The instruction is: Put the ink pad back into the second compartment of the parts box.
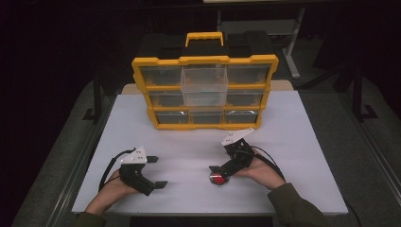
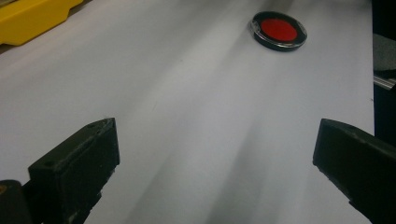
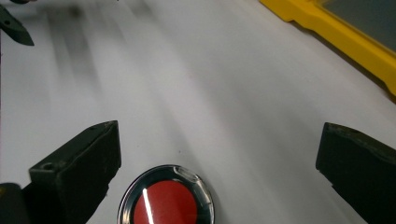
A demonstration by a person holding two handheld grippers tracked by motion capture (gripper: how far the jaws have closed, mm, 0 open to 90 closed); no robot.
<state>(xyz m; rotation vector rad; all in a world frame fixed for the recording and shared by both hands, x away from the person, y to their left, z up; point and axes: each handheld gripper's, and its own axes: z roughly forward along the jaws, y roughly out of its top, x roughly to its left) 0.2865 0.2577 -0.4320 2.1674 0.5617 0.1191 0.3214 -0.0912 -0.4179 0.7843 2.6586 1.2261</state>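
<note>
red disc [image 3: 166, 203] (edge cut off), right gripper [image 3: 217, 172] agape

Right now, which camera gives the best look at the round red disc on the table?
The left gripper view: the red disc lies whole and unobstructed on the white table. The right gripper view is closer, but the frame's bottom edge crops it. In the high view it is small and partly covered by the right gripper.
</note>
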